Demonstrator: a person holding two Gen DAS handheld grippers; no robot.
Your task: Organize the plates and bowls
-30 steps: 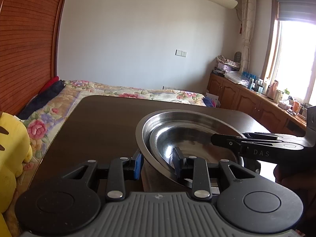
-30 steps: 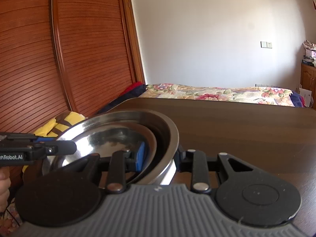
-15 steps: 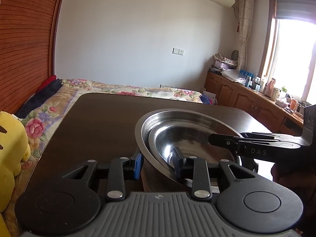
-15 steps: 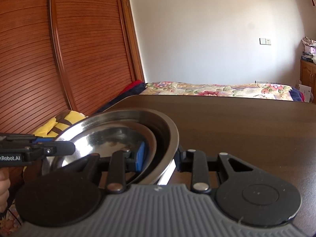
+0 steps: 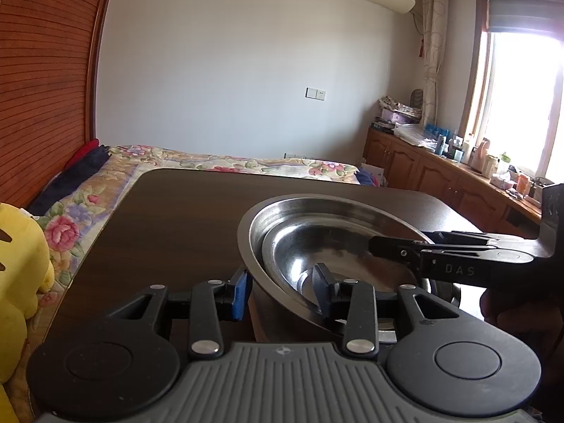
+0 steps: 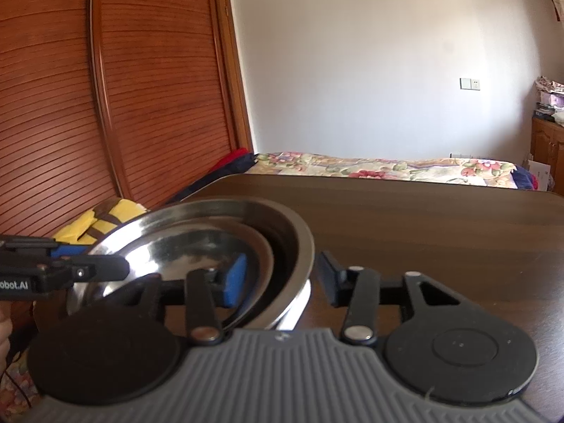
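Both grippers, left and right, clamped on stacked bowls' opposite rims. Uneven pull: slipping, clattering onto worktop.

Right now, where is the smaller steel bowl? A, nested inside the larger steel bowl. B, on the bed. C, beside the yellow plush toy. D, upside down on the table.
A: the smaller steel bowl sits inside the larger steel bowl, with both grippers' fingers straddling the rims.
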